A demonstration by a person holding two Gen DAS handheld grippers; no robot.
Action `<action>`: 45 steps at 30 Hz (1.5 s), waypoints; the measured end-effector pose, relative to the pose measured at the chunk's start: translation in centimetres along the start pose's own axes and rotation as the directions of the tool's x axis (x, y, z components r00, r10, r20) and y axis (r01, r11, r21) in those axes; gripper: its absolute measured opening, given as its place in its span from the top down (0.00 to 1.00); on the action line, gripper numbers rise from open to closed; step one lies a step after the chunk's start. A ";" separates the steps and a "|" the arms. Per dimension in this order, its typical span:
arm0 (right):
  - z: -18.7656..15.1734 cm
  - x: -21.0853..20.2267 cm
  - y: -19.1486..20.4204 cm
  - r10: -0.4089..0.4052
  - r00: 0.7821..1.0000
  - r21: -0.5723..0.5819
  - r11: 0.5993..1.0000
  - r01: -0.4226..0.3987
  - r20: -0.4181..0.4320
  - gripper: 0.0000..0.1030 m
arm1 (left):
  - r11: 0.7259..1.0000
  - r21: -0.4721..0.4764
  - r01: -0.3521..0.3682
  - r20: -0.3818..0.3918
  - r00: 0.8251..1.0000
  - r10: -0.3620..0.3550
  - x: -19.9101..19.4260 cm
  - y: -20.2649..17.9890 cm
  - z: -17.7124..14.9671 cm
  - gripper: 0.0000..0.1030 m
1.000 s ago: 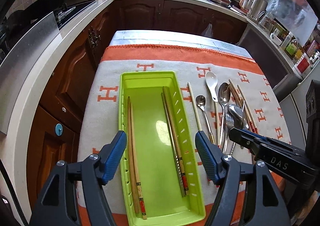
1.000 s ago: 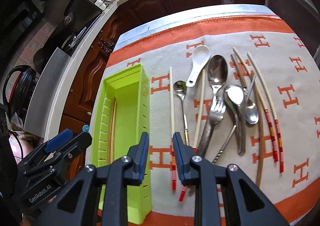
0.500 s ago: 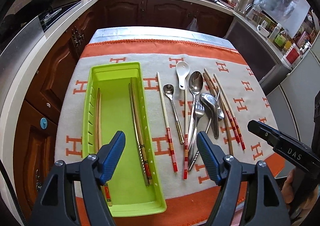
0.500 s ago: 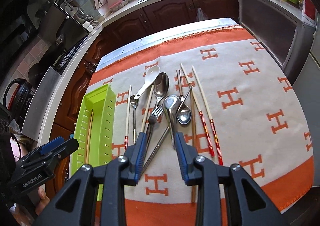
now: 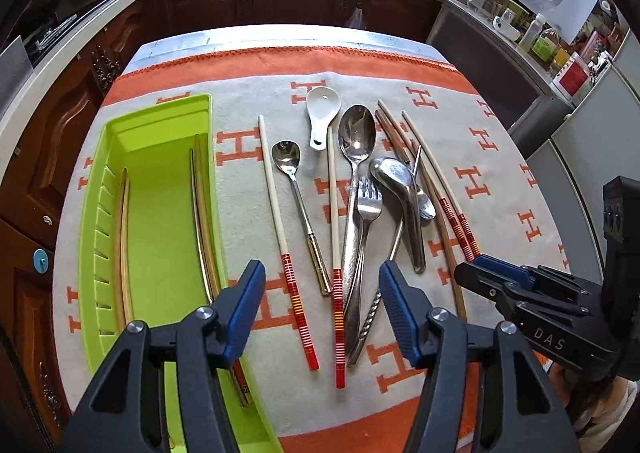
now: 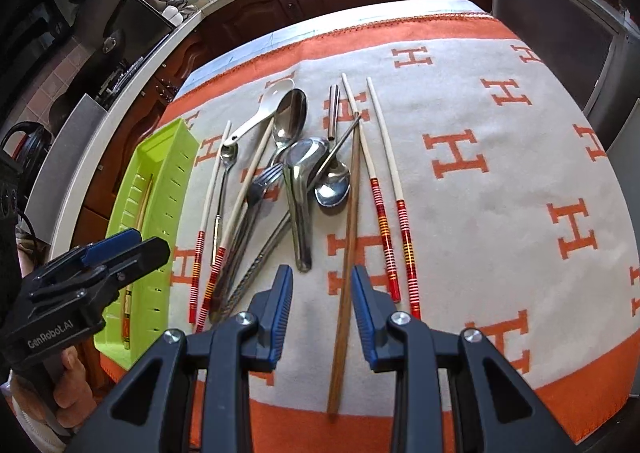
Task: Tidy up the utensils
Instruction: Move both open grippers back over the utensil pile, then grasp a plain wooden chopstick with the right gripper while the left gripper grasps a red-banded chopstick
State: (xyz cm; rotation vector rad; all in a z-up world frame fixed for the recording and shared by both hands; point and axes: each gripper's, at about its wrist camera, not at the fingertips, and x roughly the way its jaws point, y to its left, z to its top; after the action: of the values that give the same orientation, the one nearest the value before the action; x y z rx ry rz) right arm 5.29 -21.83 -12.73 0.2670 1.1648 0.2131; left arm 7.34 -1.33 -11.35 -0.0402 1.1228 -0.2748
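A bench (image 5: 280, 37) covered by a cream blanket (image 5: 472, 157) with orange H marks and an orange border carries a lime green tray (image 5: 160, 181) and a loose spread of utensils. Everything is placed here relative to the tray. Inside it lie two pairs of chopsticks, one pair (image 5: 122, 253) along its far-side wall with slots, the other (image 5: 202, 213) along the wall nearest the utensils. Just beside the tray on the blanket lies a cream chopstick with a red banded end (image 5: 280, 229), then a small steel spoon with a gold handle (image 5: 298, 189), a second red-banded chopstick (image 5: 334, 237), a white ceramic spoon (image 5: 322, 111), a large steel spoon (image 5: 356, 141) and a fork (image 5: 368, 201) (these overlap in a heap). Farther from the tray lie a steel ladle-shaped spoon (image 6: 300, 189), another spoon (image 6: 332, 185), a brown wooden chopstick (image 6: 348, 237) and two more red-banded chopsticks (image 6: 388, 205). The left claw (image 5: 322, 285) hovers just beside the tray above the red chopstick ends, its blue fingers spread and pinching nothing, having just been closing somewhat. The right claw (image 6: 322, 289) hangs farther from the tray, spread, with the brown chopstick passing between its fingers; whether they touch it is unclear. A hand (image 6: 68, 385) grips the left claw's handle.
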 end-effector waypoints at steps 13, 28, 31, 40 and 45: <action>-0.6 2.8 1.2 -0.211 0.975 -0.186 0.958 0.220 0.066 0.92 | 0.999 -0.014 0.044 0.002 0.999 -0.044 2.0 0.6 1.8 0.61; -0.4 2.3 -1.0 -0.113 0.993 -0.060 0.992 0.116 0.040 0.93 | 0.998 0.027 0.058 -0.085 0.995 -0.055 6.7 -1.0 4.0 0.88; -0.4 2.3 -1.1 -0.101 0.994 -0.049 0.994 0.103 0.038 0.93 | 0.999 0.028 0.041 -0.112 0.993 -0.038 7.8 -1.1 4.0 0.88; -0.4 2.3 -1.5 -0.075 0.996 -0.036 0.996 0.076 0.041 0.93 | 0.999 -0.001 0.034 -0.109 0.993 -0.034 8.3 -0.3 3.9 0.88; -0.4 2.2 -1.6 -0.073 0.996 -0.037 0.997 0.075 0.041 0.93 | 1.000 0.028 0.002 -0.095 0.995 0.001 8.2 -0.7 3.7 0.88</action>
State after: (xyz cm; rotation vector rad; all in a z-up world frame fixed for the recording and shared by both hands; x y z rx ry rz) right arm 5.77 -22.65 -15.36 0.1935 1.1279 0.1641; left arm 13.78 -4.34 -16.87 -0.0028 1.2133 -0.2953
